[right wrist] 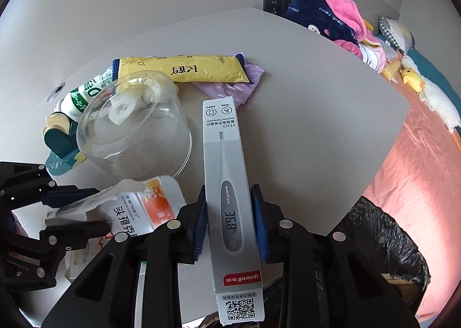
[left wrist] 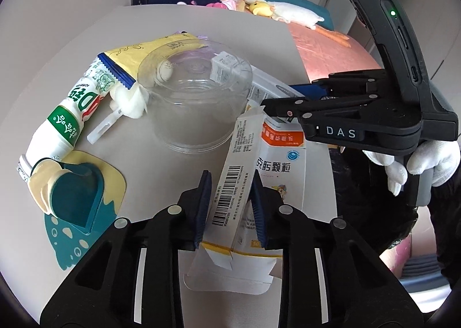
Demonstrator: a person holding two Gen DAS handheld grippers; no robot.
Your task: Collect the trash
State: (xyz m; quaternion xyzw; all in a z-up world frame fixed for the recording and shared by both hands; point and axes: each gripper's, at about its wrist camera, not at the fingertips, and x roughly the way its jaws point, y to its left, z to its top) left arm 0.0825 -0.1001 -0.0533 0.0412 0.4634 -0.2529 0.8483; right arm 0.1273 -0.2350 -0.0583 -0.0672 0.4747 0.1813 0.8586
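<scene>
My left gripper (left wrist: 230, 207) is shut on a white and orange medicine box (left wrist: 276, 163), held tilted over the table's near edge; it also shows in the right wrist view (right wrist: 144, 207). My right gripper (right wrist: 229, 221) is shut on a long grey thermometer box (right wrist: 227, 184), which points away over the table. In the left wrist view the right gripper (left wrist: 268, 107) reaches in from the right. On the table lie a clear plastic dome cup (left wrist: 196, 103), a white and green milk bottle (left wrist: 66, 123) and a yellow wrapper (right wrist: 184, 68).
A teal heart-shaped dish (left wrist: 77, 195) sits on a teal and yellow mat at the left. A purple bag (right wrist: 230, 86) lies under the wrapper. A bin with a black liner (right wrist: 386, 244) stands below the table's right edge. A bed with pink sheet (right wrist: 417, 169) lies beyond.
</scene>
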